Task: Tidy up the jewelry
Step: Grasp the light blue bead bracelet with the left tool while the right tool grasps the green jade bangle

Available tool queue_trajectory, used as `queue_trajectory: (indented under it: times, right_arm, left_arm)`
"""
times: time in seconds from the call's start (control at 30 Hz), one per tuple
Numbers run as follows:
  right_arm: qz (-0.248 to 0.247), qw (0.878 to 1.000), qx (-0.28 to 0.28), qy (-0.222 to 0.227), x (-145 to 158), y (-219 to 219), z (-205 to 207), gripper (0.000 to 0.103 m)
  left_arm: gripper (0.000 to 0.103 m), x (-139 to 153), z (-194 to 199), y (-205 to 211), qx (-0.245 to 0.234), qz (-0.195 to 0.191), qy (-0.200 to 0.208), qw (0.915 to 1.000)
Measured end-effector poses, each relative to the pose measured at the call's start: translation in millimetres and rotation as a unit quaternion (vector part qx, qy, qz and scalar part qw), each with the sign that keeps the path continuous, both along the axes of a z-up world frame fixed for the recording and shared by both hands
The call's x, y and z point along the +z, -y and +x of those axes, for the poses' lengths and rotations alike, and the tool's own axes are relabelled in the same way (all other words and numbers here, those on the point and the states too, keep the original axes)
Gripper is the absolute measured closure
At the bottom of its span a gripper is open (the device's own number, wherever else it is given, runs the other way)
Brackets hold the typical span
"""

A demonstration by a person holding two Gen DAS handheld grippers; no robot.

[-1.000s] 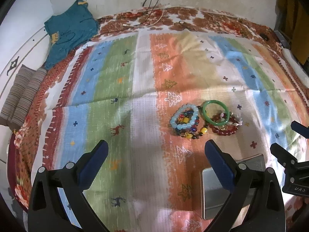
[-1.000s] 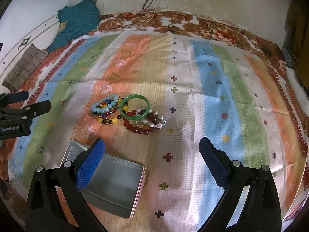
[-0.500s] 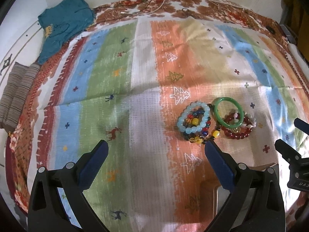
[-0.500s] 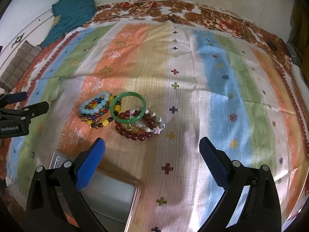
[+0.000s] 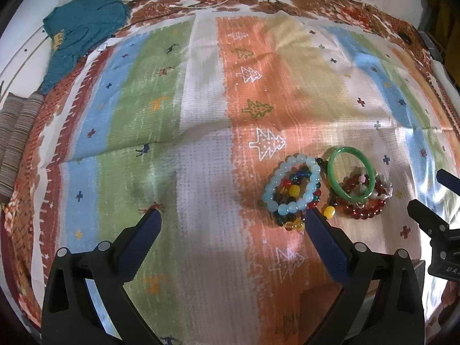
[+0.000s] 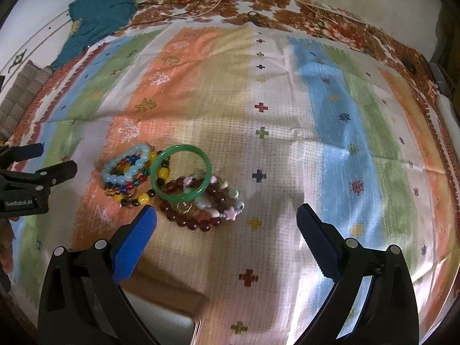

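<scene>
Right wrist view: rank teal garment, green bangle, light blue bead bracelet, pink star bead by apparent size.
1. teal garment, though it lies farthest away
2. green bangle
3. light blue bead bracelet, close to the bangle, so unsure
4. pink star bead

two fisheye views, each from behind a gripper's fingers, angled down and forward over a striped cloth (image 5: 201, 149) at close range. the left wrist view sits left of the bracelet pile (image 5: 322, 189), the right wrist view right of it (image 6: 172, 184). both share the pile, the cloth and the far wall; each catches the other gripper at its edge.
</scene>
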State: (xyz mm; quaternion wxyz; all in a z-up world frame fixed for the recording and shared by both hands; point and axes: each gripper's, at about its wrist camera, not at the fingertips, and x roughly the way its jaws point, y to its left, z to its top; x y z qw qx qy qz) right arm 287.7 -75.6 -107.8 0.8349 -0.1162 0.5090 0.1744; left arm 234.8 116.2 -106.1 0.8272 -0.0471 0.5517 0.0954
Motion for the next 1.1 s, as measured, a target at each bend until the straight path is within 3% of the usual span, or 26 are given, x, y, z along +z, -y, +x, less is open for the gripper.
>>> queue_trajectory:
  times: [0.47,0.77,1.03,1.1]
  right_arm:
    - [-0.015,1.000,-0.006,-0.013,-17,-12,27,0.004]
    - [-0.026,0.999,-0.003,-0.027,-31,-20,43,0.005]
    - [-0.027,0.999,0.003,-0.036,-40,-28,55,0.014]
    - [-0.026,0.999,0.007,-0.040,-42,-30,56,0.023]
  left_arm:
    - [0.008,-26,24,-18,0.017,-0.041,-0.025,0.9987]
    - [0.015,-45,36,-14,0.001,-0.031,-0.050,0.9983]
    - [0.018,-58,43,-12,-0.009,-0.018,-0.064,0.9977]
    - [0.018,-59,44,-11,-0.012,-0.014,-0.064,0.9978]
